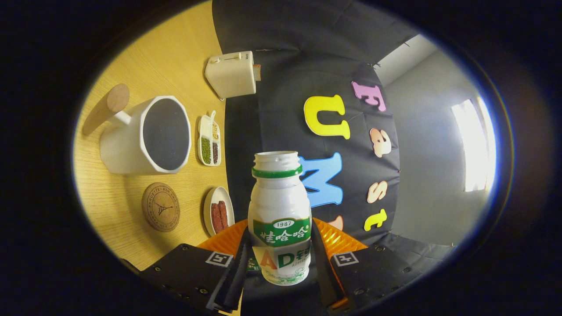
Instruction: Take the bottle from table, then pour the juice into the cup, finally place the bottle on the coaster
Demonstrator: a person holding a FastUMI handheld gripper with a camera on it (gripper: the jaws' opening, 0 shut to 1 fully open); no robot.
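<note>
Gripper (279, 263) clamped on the bottle (279, 219), both fingers pressing its lower body, cap off. View's rolled sideways w/ the bottle lifted clear of the table (167, 57) — looks like mid-carry toward the pour. Cup (145, 136) sits beyond the fingers, mouth open; coaster (160, 206) just beside it. Next, I'd say: bring the bottle neck over the cup rim, then tip slowly — not yet over it.

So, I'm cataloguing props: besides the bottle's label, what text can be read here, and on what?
Coaster: lettering ringing a tower drawing, too small to read.
Cup, toaster: none.
Gripper, shut on the bottle: square markers, no words.
</note>
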